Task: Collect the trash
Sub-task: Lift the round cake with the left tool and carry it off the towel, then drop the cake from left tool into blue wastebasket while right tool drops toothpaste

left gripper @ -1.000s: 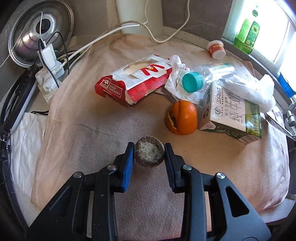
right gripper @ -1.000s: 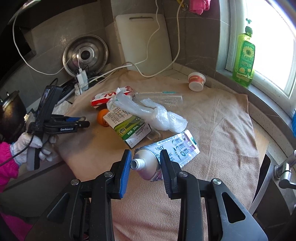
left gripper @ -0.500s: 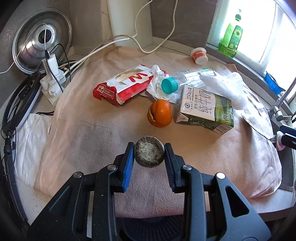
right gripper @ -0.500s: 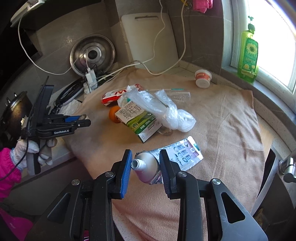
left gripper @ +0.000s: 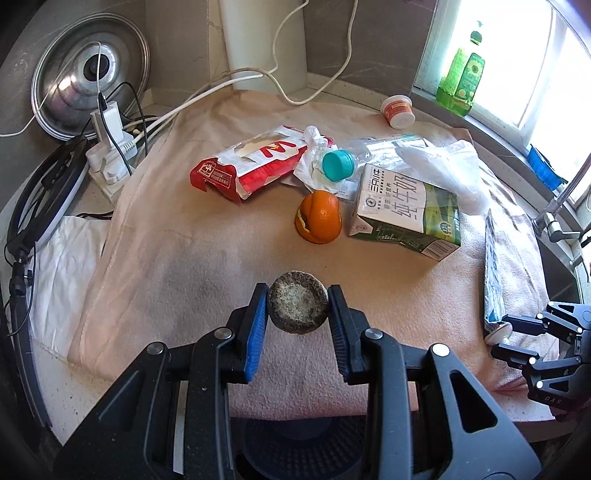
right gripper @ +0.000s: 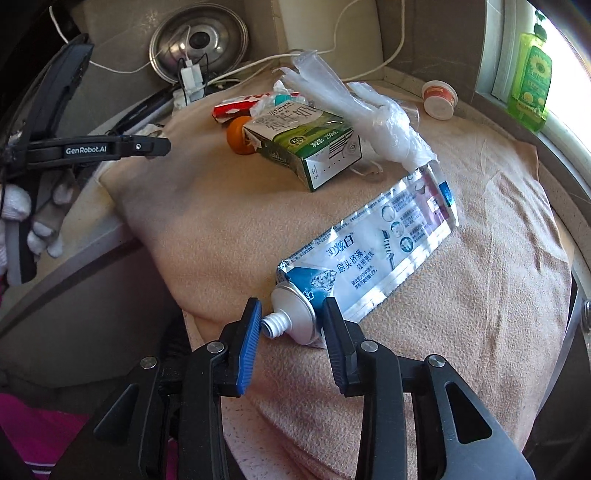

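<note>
Toothpaste tube (right gripper: 365,251) neck between right gripper (right gripper: 291,325) pads — touching

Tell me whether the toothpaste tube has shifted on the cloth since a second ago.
Yes. In the right wrist view the toothpaste tube has slid toward the cloth's near edge, away from the milk carton, gripped at its neck by the right tool.

Place: a home kitchen counter by a window.
Cookware: a steel pot lid (left gripper: 90,72) leans against the grey tiled wall, beside a white cutting board (right gripper: 328,26).
Washing-up: a green dish soap bottle (left gripper: 461,79) stands on the sill – a chrome faucet (left gripper: 561,206) shows at the right edge.
Counter: covered by a beige towel (left gripper: 192,251).
Power: a white power strip (left gripper: 110,158) with chargers – cords trail along the wall.
</note>
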Demonstrator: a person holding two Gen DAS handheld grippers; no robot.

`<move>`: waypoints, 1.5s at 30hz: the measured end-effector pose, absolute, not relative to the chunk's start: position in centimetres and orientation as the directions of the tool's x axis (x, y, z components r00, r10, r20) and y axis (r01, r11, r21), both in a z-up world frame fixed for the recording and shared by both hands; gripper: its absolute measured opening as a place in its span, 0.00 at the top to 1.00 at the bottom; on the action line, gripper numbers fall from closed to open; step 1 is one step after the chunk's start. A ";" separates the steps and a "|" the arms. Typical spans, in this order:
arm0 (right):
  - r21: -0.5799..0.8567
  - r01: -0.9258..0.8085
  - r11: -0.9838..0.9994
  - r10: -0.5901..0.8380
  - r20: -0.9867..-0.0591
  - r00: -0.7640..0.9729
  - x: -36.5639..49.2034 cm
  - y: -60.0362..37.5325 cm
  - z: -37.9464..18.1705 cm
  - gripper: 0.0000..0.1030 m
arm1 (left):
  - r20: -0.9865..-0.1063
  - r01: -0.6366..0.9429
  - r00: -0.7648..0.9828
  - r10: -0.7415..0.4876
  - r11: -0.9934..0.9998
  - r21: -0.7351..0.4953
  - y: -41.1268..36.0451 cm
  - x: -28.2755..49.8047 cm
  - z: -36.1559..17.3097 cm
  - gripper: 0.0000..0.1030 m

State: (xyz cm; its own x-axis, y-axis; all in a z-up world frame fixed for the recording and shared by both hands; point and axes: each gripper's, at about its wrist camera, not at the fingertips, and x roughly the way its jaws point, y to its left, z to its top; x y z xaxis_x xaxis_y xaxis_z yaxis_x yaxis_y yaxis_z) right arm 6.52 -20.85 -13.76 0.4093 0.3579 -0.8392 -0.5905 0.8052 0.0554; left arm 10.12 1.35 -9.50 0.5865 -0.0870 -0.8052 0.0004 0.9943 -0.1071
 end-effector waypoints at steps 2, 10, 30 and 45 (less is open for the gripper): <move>-0.008 -0.611 0.791 0.324 -0.842 0.431 6.1 -20.3 -14.0 0.69 | -0.805 0.002 0.587 -0.089 0.994 -0.108 1.4 10.1 -9.5 0.69; -0.023 -0.619 0.785 0.336 -0.824 0.457 5.3 -20.4 -12.1 0.72 | -0.790 0.025 0.602 -0.120 0.991 -0.131 0.9 7.8 -8.4 0.69; 0.292 -0.674 0.679 0.625 -0.711 0.321 0.4 -17.8 -4.1 0.73 | -0.794 -0.007 0.578 -0.186 0.972 -0.233 2.2 -0.5 -8.1 0.69; 0.333 -0.740 0.584 0.659 -0.727 0.193 -3.0 -12.6 -5.9 0.74 | -0.845 -0.080 0.502 -0.186 0.962 -0.259 3.6 -4.5 -12.2 0.69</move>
